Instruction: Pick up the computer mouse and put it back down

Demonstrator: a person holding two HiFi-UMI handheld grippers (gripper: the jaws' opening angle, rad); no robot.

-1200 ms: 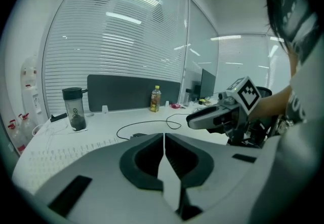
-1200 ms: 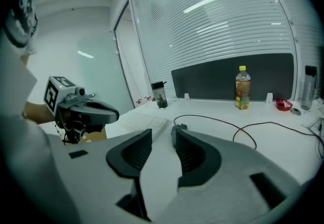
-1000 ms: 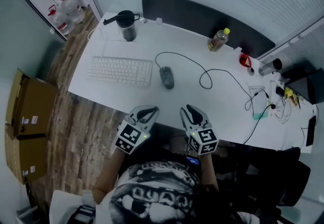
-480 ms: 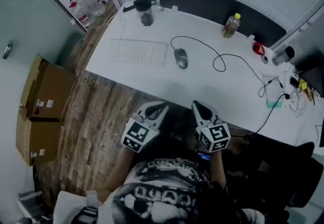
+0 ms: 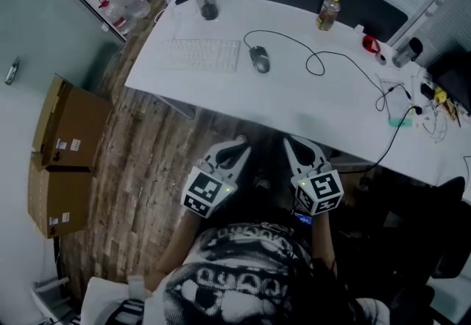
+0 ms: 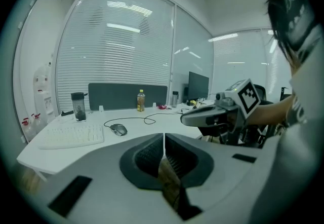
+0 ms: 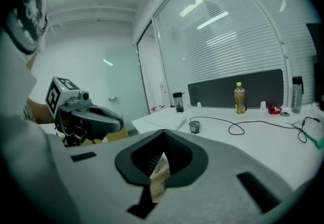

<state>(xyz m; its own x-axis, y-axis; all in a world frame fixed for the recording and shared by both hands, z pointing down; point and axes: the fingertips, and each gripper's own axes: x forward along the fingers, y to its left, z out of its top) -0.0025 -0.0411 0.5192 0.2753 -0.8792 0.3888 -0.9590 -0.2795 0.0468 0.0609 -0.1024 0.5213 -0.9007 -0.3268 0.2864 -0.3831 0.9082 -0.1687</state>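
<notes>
The computer mouse (image 5: 259, 59) lies cable-end rearward, lengthwise across the desk (image 5: 309, 110).

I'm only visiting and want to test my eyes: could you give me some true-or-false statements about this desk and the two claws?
The left claw and right claw are both held short of the desk. True.
The mouse lies beside the keyboard. True.
The right claw is wide open. False: it is shut and empty.
The left claw grips the mouse. False: it is shut on nothing.
The cardboard boxes sit on the desk. False: the boxes stand on the floor.
</notes>
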